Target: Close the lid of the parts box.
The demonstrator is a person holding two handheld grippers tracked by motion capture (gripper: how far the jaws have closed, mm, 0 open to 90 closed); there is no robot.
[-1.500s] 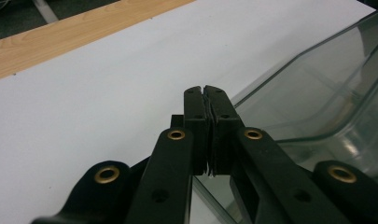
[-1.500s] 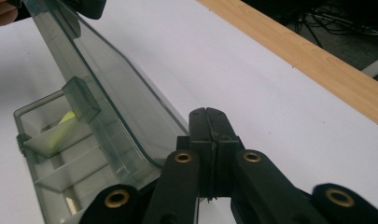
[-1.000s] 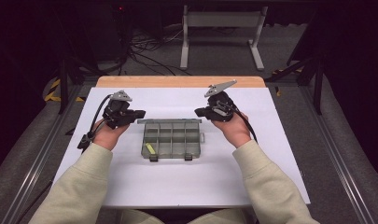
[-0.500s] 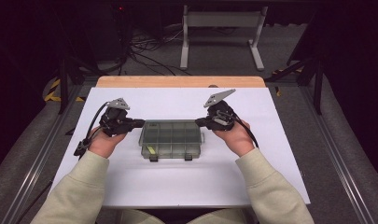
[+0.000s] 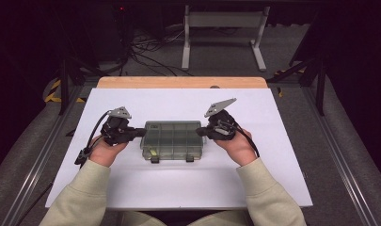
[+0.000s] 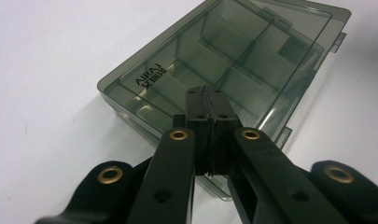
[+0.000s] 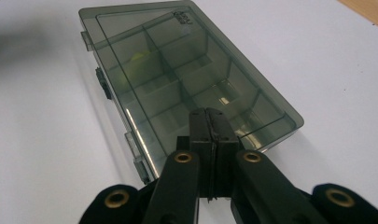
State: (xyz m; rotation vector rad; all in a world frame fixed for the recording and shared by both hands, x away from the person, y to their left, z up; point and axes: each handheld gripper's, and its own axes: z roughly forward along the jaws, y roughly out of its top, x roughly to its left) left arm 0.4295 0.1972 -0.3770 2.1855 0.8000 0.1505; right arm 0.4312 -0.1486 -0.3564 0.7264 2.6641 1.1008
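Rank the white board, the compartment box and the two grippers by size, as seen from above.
1. white board
2. compartment box
3. left gripper and right gripper: these look alike, so no ranking between them.

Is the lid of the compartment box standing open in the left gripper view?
No, the smoky clear lid lies flat and closed on the compartment box, with the dividers seen through it.
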